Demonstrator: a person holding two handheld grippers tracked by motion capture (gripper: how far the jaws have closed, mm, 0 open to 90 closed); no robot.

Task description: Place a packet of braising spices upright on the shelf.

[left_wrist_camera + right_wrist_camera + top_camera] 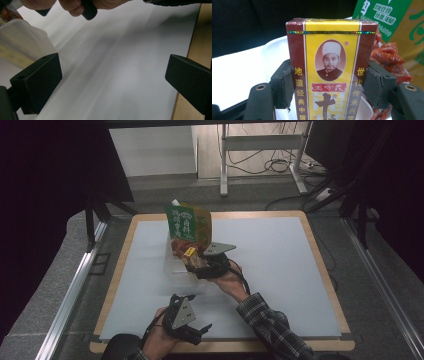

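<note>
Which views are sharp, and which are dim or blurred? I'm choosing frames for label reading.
High view: dim, dark surround, the green pouch small and its print soft. Left gripper view: the white table sheet smeared with grey streaks, the translucent container blurred. Right gripper view: brightest and sharpest; the yellow and maroon box between the right gripper fingers reads clearly, the pouch behind softer.

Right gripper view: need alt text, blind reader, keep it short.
A red and yellow box with a portrait and Chinese print stands upright between the right tongs, whose black pads press on its two sides. Behind it are a translucent plastic container on the white table and a green and yellow pouch at upper right.
</note>
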